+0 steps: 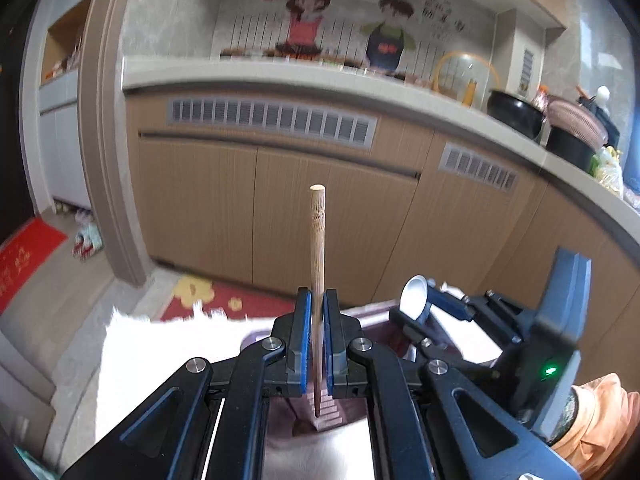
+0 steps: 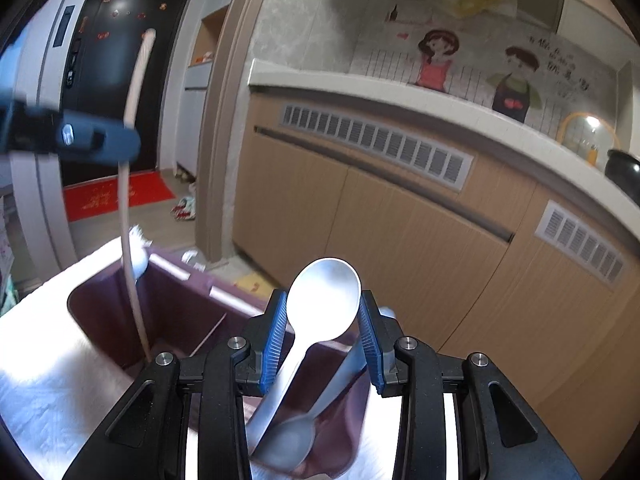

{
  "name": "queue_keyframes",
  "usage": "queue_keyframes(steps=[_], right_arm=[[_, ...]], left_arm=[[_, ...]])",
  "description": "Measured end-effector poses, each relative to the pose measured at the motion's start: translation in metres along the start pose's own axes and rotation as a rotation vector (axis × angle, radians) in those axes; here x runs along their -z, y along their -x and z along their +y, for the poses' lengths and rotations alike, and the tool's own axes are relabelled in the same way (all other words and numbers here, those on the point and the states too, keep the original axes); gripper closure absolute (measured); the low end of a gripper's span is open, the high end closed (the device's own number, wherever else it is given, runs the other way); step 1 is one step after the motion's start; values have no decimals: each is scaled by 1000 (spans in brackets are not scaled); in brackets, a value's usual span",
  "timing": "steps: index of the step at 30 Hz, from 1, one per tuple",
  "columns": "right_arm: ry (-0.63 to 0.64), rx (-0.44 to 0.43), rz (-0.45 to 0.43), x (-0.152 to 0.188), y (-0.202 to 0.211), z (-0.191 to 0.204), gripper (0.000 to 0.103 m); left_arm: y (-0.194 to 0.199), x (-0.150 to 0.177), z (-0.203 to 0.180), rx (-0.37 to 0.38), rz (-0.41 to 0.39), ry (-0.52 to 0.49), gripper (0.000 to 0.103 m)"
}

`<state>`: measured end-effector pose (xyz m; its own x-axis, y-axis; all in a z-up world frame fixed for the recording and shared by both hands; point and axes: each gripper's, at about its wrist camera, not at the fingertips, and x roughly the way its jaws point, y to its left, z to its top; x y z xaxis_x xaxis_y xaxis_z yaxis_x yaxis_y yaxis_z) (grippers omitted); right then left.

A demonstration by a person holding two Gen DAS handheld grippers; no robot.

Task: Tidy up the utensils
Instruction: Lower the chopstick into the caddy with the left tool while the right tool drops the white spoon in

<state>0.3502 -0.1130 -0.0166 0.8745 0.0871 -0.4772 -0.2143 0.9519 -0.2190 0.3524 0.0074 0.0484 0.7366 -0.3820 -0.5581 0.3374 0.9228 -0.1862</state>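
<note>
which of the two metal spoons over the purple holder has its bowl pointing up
The shiny metal spoon between the right tongs stands bowl up; the other metal spoon beside it points its bowl down into the purple utensil holder.

Chopstick [image 1: 318,264] tip behind left claw [image 1: 317,332]

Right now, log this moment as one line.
left claw: shut on chopstick | right claw: open around spoon | both over purple holder
</note>
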Motion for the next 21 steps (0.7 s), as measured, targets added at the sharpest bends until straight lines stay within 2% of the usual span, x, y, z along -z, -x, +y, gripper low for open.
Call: queue_keyframes(steps=[5,9,11,13,15,17,18,20,21], right_arm=[[-25,-47,63,12,-2,1,66],[-61,-93,115,17,-2,-3,66],[-80,-110,128,19,2,-6,65],[-91,-114,134,18,10,-9,64],[-100,-110,125,17,24,-12,59],[-116,-107,110,16,43,-15,47],[-124,-107,103,15,51,-17,45],[-146,-97,89,14,76,-24,42],[-156,-88,89,14,87,-27,41]], left_arm=[[-24,22,6,-7,98,38,99],[-34,32,8,-26,146,65,98],[-35,35,9,-41,172,78,92],[-31,38,8,-48,177,84,76],[-16,39,5,-58,152,81,68],[1,41,2,-59,124,84,56],[11,42,1,-61,109,87,46],[28,43,-3,-64,77,84,36],[39,46,-7,-70,61,72,27]])
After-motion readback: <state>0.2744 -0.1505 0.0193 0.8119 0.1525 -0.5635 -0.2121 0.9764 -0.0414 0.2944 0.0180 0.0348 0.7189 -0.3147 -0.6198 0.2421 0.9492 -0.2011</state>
